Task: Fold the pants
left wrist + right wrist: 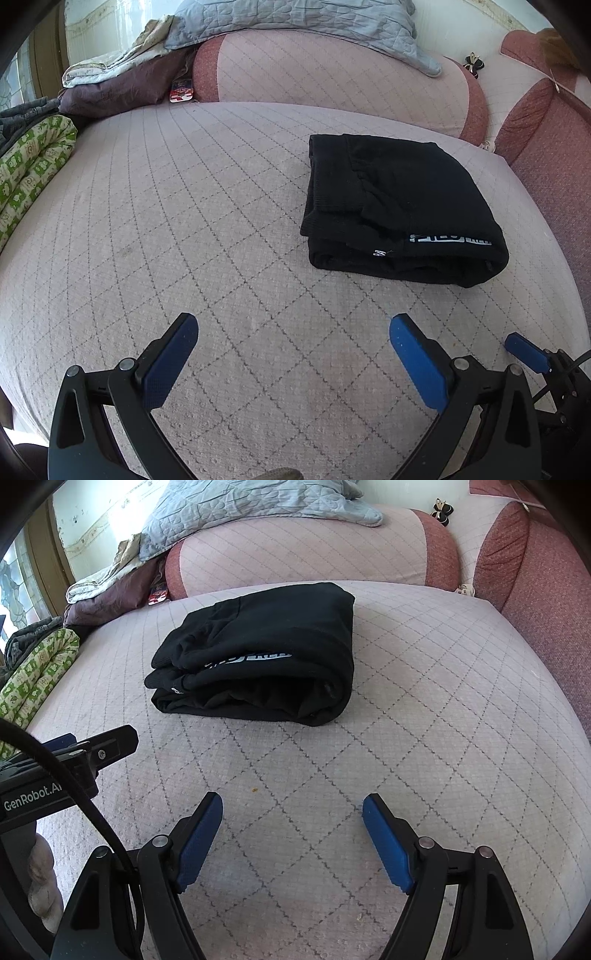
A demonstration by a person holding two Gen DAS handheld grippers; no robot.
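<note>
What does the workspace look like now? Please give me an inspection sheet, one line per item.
Surface: pink quilted cushion, small crumbs near its front.
Job's things: black pants folded in a compact stack, lying flat, touched by neither gripper.
Clutter: green quilt, grey blanket and maroon cloth at the back and left edges.
Grippers: left gripper and right gripper both open, holding nothing, short of the pants.
Cables: black cable along the left gripper.
Surroundings: red sofa backrests, window at left.

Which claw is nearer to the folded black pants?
Right, though only slightly. The right claw hangs open almost straight in front of the folded black pants; the left claw, also open, sits off to their left. Neither touches them.
</note>
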